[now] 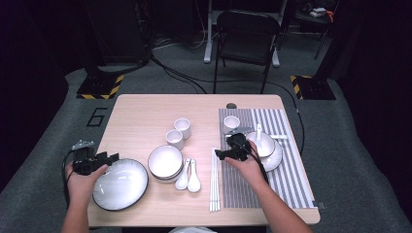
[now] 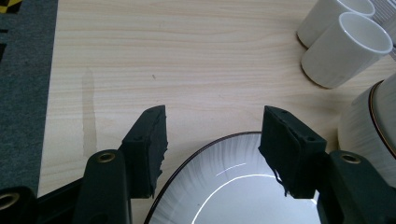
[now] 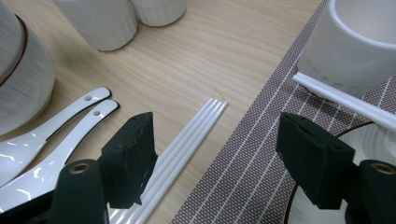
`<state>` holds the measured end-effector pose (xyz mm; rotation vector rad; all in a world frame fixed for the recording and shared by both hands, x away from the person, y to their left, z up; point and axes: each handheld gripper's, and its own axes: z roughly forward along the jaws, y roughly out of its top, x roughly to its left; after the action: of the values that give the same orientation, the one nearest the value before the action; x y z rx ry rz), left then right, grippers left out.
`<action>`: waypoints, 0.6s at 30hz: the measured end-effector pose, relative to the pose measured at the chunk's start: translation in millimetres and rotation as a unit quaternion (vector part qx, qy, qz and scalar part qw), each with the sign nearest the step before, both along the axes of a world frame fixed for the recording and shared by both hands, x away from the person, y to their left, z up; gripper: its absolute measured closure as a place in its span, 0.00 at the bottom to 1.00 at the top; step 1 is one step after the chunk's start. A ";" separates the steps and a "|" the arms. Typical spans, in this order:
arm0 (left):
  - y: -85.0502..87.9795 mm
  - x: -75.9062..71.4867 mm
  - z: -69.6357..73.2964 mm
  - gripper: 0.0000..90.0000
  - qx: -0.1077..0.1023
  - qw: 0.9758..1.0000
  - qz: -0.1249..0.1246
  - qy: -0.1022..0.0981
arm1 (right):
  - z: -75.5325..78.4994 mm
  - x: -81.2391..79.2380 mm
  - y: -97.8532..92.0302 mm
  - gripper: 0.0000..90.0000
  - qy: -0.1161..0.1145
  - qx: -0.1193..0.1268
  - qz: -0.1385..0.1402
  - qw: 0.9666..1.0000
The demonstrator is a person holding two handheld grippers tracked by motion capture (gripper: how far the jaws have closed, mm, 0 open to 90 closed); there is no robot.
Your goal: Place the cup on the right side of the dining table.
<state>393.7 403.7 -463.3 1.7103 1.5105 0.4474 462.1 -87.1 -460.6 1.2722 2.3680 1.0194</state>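
Chopsticks [image 3: 187,144] wait at the striped placemat's [image 1: 286,179] edge as a table setting takes shape.

Right gripper [image 1: 224,154] hovers wide open and empty, the white sticks lying just below its jaws; the likely next move is lowering and closing on them. Left gripper [image 2: 212,140], also open, rests over the large plate's [image 1: 120,184] rim.

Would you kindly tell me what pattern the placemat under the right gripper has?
The placemat is grey-brown weave with thin white stripes, clearest in the right gripper view.
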 end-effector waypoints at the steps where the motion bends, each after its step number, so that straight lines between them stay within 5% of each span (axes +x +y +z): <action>1: 0.2 0.1 0.0 0.46 0.000 1.000 -0.001 0.000 | -3.0 -1.0 -0.4 0.32 0.000 -0.004 0.003 1.000; 18: -0.7 0.1 -0.1 0.46 -0.004 1.000 -0.001 0.007 | -14.4 -6.9 3.5 0.32 -0.003 -0.018 0.022 1.000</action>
<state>393.8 403.0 -463.4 1.7114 1.5181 0.4289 455.2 -83.7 -475.1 1.2071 2.4080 0.9864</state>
